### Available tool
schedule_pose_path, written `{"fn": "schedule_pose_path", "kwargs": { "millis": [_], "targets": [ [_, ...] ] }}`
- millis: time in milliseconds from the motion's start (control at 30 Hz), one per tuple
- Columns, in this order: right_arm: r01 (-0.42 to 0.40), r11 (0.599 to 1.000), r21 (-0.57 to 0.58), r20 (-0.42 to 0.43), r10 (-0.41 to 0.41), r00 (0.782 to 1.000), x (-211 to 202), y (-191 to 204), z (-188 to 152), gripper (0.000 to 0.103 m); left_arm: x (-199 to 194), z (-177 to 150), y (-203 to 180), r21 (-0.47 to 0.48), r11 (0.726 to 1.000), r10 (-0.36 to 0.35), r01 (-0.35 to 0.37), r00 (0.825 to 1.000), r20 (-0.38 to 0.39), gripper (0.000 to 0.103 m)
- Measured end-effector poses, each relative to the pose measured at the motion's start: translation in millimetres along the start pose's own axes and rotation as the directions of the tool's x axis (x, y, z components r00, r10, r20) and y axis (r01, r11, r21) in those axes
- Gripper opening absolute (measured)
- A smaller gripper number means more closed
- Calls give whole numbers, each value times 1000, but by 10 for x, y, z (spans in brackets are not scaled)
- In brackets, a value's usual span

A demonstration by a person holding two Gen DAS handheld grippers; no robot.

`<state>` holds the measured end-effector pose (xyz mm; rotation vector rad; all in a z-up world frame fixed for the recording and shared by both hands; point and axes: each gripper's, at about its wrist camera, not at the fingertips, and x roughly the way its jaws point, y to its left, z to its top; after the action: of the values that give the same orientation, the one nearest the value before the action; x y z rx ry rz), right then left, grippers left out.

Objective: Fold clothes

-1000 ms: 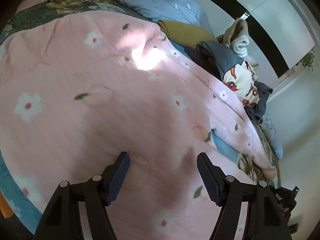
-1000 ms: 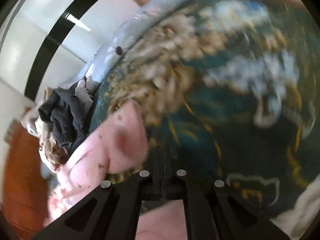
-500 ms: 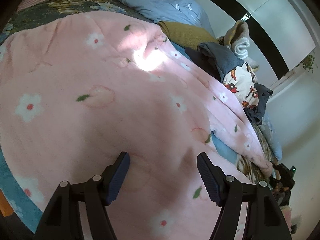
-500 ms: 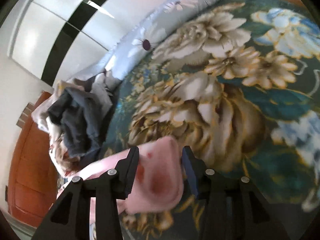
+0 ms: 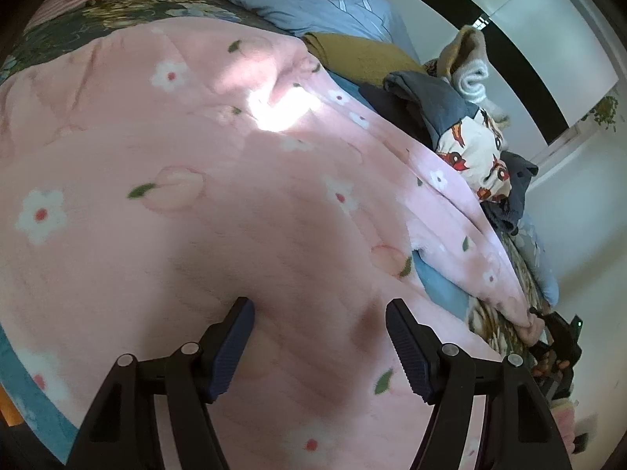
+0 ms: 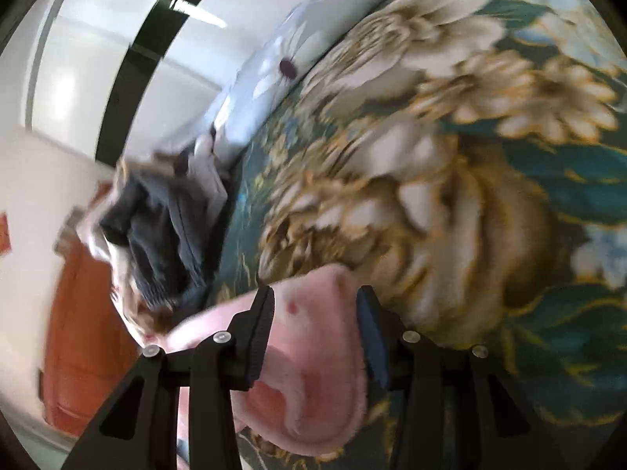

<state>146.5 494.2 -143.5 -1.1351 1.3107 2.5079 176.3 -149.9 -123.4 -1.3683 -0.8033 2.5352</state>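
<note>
the pink fleece garment (image 5: 243,211), printed with white flowers and peaches, lay spread across the bed and filled most of the left wrist view. the left gripper (image 5: 319,342) hung just above it with its fingers released and wide apart; the fleece ran beneath the gap, and no pad pressed on it. one sleeve of the garment trailed away to the far right, down to the bed's edge, where the right gripper (image 5: 558,337) showed small and dark at the cuff.

in the right wrist view that pink cuff (image 6: 313,337) sat between the right gripper's (image 6: 315,333) fingers, which stood parted. the cuff's rounded end pushed forward past the tips. whether the pads still touched its sides could not be told, as the picture was blurred.

under the cuff lay the dark green floral bedspread (image 6: 490,203). on the far side of the garment a heap of clothes (image 5: 462,125) crowded its edge: a mustard piece, dark grey ones, a white print with red figures. a pale blue pillow (image 5: 325,4) lay at the far end of the bed.
</note>
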Motion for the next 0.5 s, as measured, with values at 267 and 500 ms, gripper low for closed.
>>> {"fn": "schedule_pose_path", "kwargs": {
  "millis": [267, 500],
  "targets": [
    [164, 966, -198, 54, -156, 986, -85, 398, 52, 9, -6, 22, 48, -16, 1000, 3, -3, 1000, 3, 73],
    [250, 959, -136, 142, -230, 963, 59, 456, 411, 9, -17, 24, 66, -21, 1000, -11, 12, 1000, 8, 73]
  ]
}}
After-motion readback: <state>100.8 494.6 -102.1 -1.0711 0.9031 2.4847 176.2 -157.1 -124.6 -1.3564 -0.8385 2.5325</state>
